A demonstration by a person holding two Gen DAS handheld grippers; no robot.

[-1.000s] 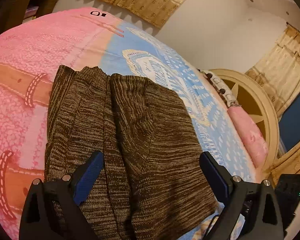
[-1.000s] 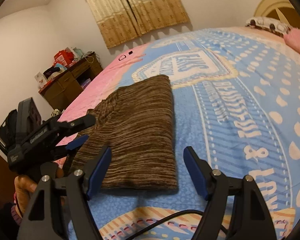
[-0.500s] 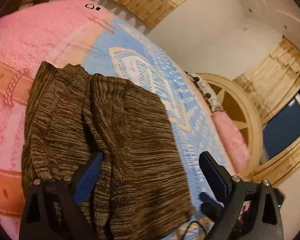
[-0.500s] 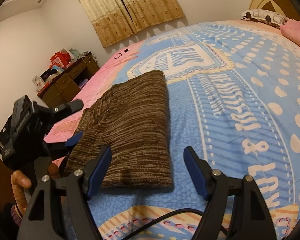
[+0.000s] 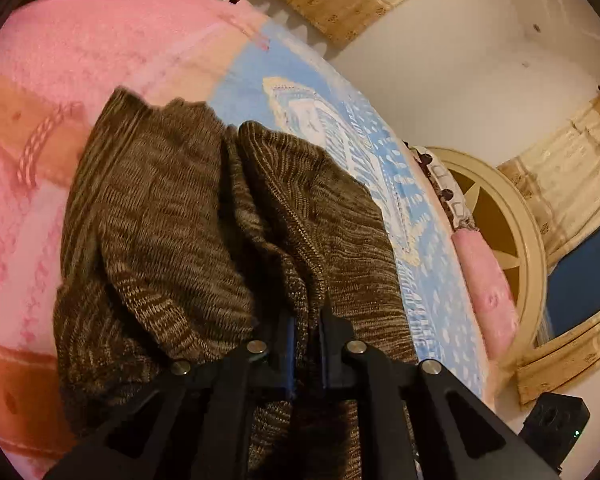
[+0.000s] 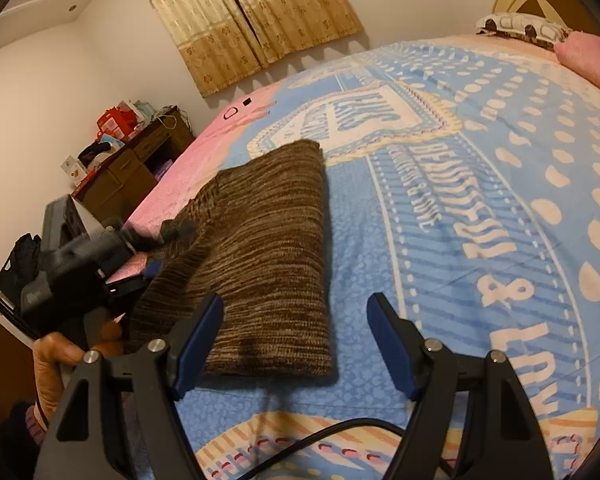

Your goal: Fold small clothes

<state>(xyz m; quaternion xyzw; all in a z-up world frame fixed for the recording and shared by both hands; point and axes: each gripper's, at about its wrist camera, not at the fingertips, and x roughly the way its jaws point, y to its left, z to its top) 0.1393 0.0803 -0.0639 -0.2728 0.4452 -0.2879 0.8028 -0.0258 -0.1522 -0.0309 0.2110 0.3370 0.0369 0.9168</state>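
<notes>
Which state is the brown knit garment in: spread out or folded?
Folded: the brown knit garment lies doubled with a thick near edge, while the left gripper pinches and bunches its fabric.

One brown knit garment (image 6: 268, 248), two hand-held grippers (left (image 5: 306, 344), right (image 6: 296, 344)), one bedspread (image 6: 480, 184), one pink pillow (image 5: 486, 292).

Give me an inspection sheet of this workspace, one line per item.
Surface: bed, pink and blue printed blanket.
Job's things: brown knit garment, partly folded, on the blanket.
Clutter: nothing seen on the bed beyond pillows.
Grippers: left tool shut on a bunched fold of the garment; right tool open, above the garment's near edge.
Cables: black cable across the near blanket.
Surroundings: curtains, cluttered wooden desk, headboard.
</notes>
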